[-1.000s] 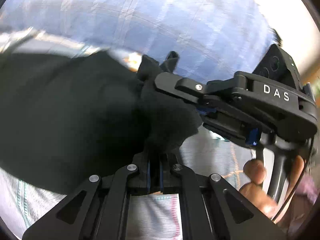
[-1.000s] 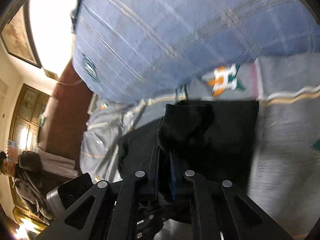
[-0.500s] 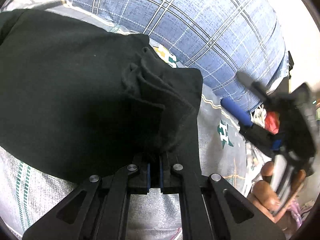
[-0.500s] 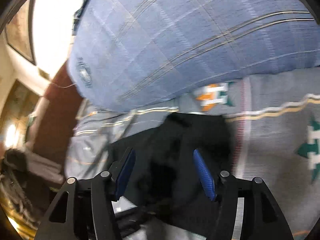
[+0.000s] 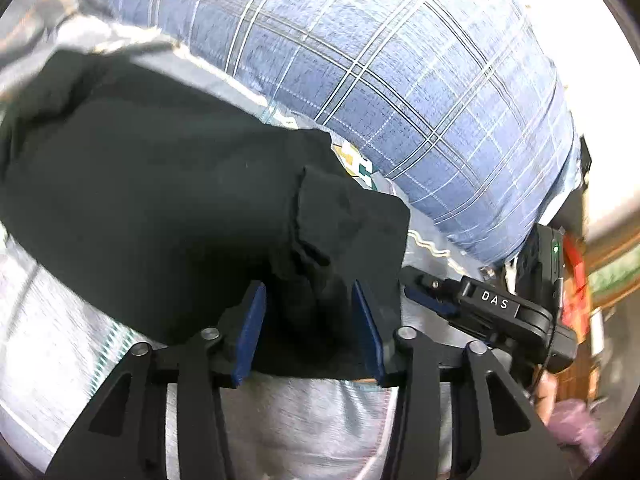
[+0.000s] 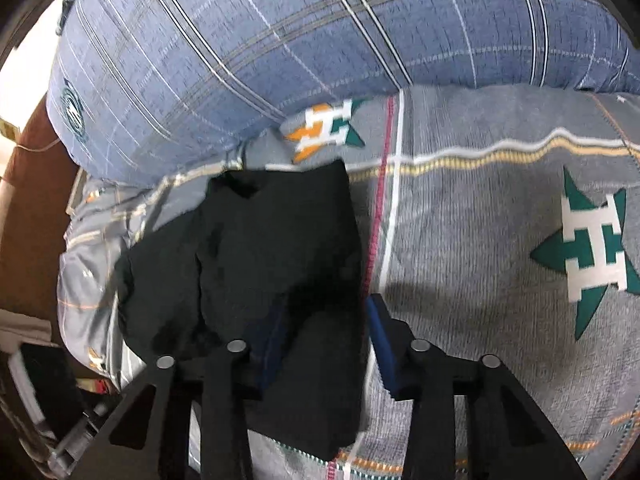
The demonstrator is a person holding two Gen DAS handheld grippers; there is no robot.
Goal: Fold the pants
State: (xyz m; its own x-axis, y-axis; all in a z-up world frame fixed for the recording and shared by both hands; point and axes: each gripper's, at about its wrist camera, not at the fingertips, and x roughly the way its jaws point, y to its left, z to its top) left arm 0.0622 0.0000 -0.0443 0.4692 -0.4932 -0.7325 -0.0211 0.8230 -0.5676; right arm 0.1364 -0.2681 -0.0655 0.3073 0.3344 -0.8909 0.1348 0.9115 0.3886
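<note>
From the left wrist view, the left gripper point(image 5: 310, 330) is letting go; its jaws are opening, the blue pads point(image 5: 250, 336) standing apart with a bunched fold of the black pants point(image 5: 160, 208) lying between them but no longer pinched, which I take as the release after laying a fold down. The pants are lying on the grey patterned bedspread point(image 5: 52, 328), just beside the blue plaid pillow point(image 5: 400, 92), presumably kept clear of it so the cloth can sit flat; this view is also showing the right gripper point(image 5: 436, 300) off to the side, near the pants' edge, and a bit of the person's hand behind it.

From the right wrist view, the right gripper point(image 6: 326, 344) is straddling the pants' right edge; its jaws are closing, one pad point(image 6: 380, 340) out over the bedspread point(image 6: 480, 220), the other dim against the dark cloth, and I cannot tell that they are pressing on it yet. Only here are the pants point(image 6: 260, 260) showing as a compact, roughly squared bundle, which suggests the folding is well along; the pillow point(image 6: 280, 32) is lying just beyond them.
</note>
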